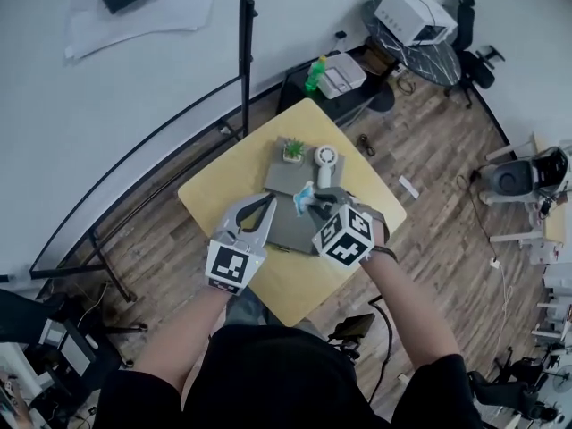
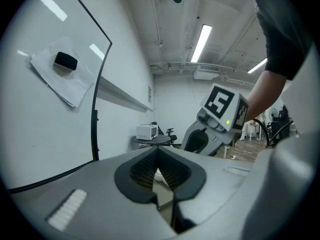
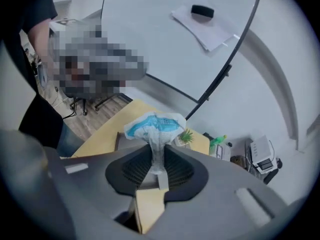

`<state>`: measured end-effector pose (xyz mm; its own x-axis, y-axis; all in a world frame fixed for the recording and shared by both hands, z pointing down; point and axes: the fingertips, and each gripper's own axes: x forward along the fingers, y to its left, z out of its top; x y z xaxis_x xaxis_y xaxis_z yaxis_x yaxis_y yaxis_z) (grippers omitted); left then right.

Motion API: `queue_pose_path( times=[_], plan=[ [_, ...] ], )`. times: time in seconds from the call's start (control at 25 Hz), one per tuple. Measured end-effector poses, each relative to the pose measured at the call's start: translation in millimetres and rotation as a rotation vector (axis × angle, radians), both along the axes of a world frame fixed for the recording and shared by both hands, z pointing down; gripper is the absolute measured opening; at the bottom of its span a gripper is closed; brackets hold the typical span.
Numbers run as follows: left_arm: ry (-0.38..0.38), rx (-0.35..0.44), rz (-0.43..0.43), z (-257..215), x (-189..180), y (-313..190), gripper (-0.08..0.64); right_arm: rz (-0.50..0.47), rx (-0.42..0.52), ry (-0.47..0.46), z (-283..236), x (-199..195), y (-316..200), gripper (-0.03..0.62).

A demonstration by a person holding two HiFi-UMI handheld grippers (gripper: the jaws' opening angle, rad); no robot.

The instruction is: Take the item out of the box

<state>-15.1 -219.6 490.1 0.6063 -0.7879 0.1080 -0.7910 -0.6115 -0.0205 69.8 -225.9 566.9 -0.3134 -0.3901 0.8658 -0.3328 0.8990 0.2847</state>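
A white and blue soft packet [image 3: 156, 126] sticks up from between the jaws of my right gripper [image 3: 158, 154], which is shut on its lower part. In the head view the packet [image 1: 303, 197] hangs just above the grey box [image 1: 288, 232] on the yellow table [image 1: 214, 195], with the right gripper [image 1: 315, 202] over the box's right side. My left gripper [image 1: 267, 206] hovers over the box's left side with its tips together and nothing between them. From the left gripper [image 2: 158, 152] view I see the right gripper's marker cube [image 2: 224, 105]. The box's inside is hidden.
A small potted plant [image 1: 293, 150] and a white round device [image 1: 327, 159] stand on a grey panel [image 1: 288, 179] at the box's far end. Beyond the table are a black stand with a green bottle [image 1: 314, 73], a whiteboard [image 1: 134, 70] and office chairs [image 1: 474, 56].
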Motion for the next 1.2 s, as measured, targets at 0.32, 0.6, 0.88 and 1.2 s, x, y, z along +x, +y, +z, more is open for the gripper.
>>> queue_pose_path(
  times=[0.32, 0.6, 0.88, 1.2],
  plan=[
    [0.027, 0.001, 0.012, -24.5, 16.9, -2.9, 0.000, 0.094, 0.254, -0.194, -81.6, 9.9, 5.6, 0.083],
    [0.033, 0.039, 0.038, -48.1, 29.7, -2.0, 0.000, 0.187, 0.457, -0.361, -131.8, 18.1, 8.6, 0.083],
    [0.045, 0.057, 0.060, -63.5, 40.3, 1.7, 0.000, 0.299, 0.569, -0.559, -163.1, 25.6, 15.2, 0.083],
    [0.072, 0.063, 0.063, -72.2, 43.3, 7.4, 0.000, 0.426, 0.602, -0.713, -169.2, 42.9, 19.5, 0.083]
  ],
)
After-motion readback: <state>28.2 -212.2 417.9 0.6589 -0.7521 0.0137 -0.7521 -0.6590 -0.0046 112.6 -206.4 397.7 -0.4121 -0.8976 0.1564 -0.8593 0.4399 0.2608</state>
